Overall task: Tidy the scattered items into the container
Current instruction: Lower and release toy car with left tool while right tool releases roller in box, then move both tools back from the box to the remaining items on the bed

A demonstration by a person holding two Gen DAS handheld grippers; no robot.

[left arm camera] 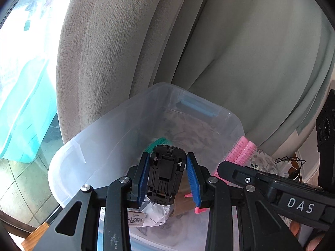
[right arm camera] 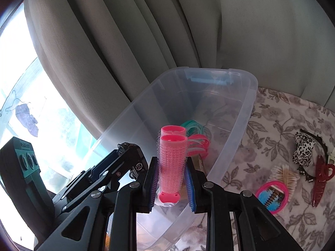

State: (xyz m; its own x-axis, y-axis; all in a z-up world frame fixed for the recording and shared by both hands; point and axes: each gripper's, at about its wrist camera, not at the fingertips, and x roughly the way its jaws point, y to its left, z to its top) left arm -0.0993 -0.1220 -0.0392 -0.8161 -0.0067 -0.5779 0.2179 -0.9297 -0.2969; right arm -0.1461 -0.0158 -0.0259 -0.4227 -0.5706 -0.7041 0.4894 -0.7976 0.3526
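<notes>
My left gripper point(left arm camera: 168, 177) is shut on a black plastic clip-like part point(left arm camera: 165, 175) and holds it over the clear plastic bin point(left arm camera: 100, 129). My right gripper point(right arm camera: 170, 182) is shut on a pair of pink hair rollers point(right arm camera: 172, 156) and holds them upright above the same bin point(right arm camera: 236, 125). The rollers also show in the left wrist view point(left arm camera: 240, 152), to the right of the bin. Inside the bin lie green and pink hair ties point(right arm camera: 194, 138), crumpled paper point(left arm camera: 156, 213) and a barcode tag point(left arm camera: 136, 219).
On the floral cloth point(right arm camera: 272, 113) right of the bin lie a pink round mirror point(right arm camera: 272, 196), cotton swabs point(right arm camera: 284, 175), a leopard-print bow headband point(right arm camera: 303, 150) and a dark red hair claw point(right arm camera: 320, 179). Grey curtains point(right arm camera: 146, 41) hang behind. A window is on the left.
</notes>
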